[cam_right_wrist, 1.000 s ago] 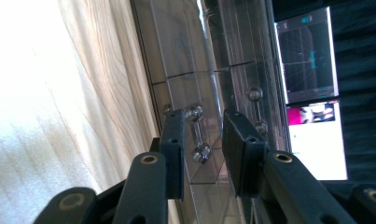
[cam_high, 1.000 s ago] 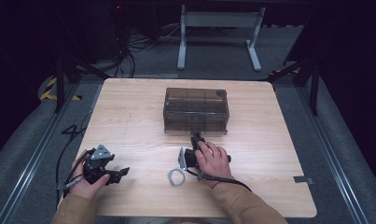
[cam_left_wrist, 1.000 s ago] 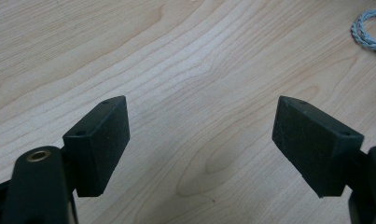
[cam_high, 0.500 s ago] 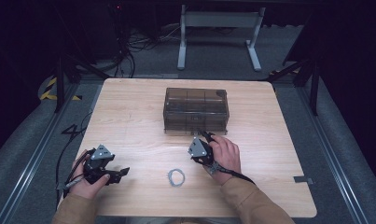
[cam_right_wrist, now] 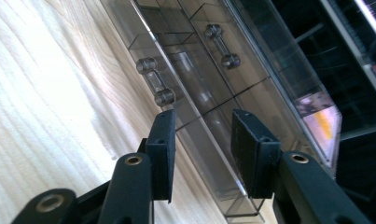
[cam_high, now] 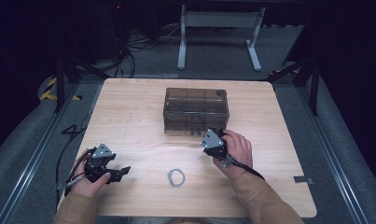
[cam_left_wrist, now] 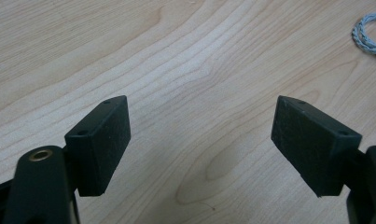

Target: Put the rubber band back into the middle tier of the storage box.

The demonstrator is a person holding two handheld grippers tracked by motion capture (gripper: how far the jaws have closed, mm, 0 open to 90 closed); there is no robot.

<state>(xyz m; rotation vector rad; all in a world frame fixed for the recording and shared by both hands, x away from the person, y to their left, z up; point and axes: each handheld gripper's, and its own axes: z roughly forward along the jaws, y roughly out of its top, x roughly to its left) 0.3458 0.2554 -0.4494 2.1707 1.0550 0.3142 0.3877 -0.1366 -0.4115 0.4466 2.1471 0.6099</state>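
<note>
A smoky clear drawer box [cam_high: 196, 111] stands mid-table. In the right gripper view its drawer front shows two small bar handles [cam_right_wrist: 155, 86] [cam_right_wrist: 221, 45]. My right gripper [cam_high: 210, 135] sits just in front of the box's near right corner and points at it. Its jaws [cam_right_wrist: 202, 116] have just been opening and stand partly open with nothing between them. A small grey cord loop [cam_high: 176, 177] lies flat on the wood near the front edge. My left gripper [cam_high: 121, 171] rests at the front left, its jaws [cam_left_wrist: 197, 107] wide open over bare wood, the loop [cam_left_wrist: 370, 32] off to their far right.
The light wooden table [cam_high: 129, 116] has rounded corners. A strip of tape [cam_high: 302, 179] sits at the right edge. Beyond the far edge stand a white table frame [cam_high: 218, 32] and cables on a dark floor.
My right hand has left the cord loop and moved right and away toward the drawer box, its jaws wider apart. The loop stays on the table. My left hand has not moved.
</note>
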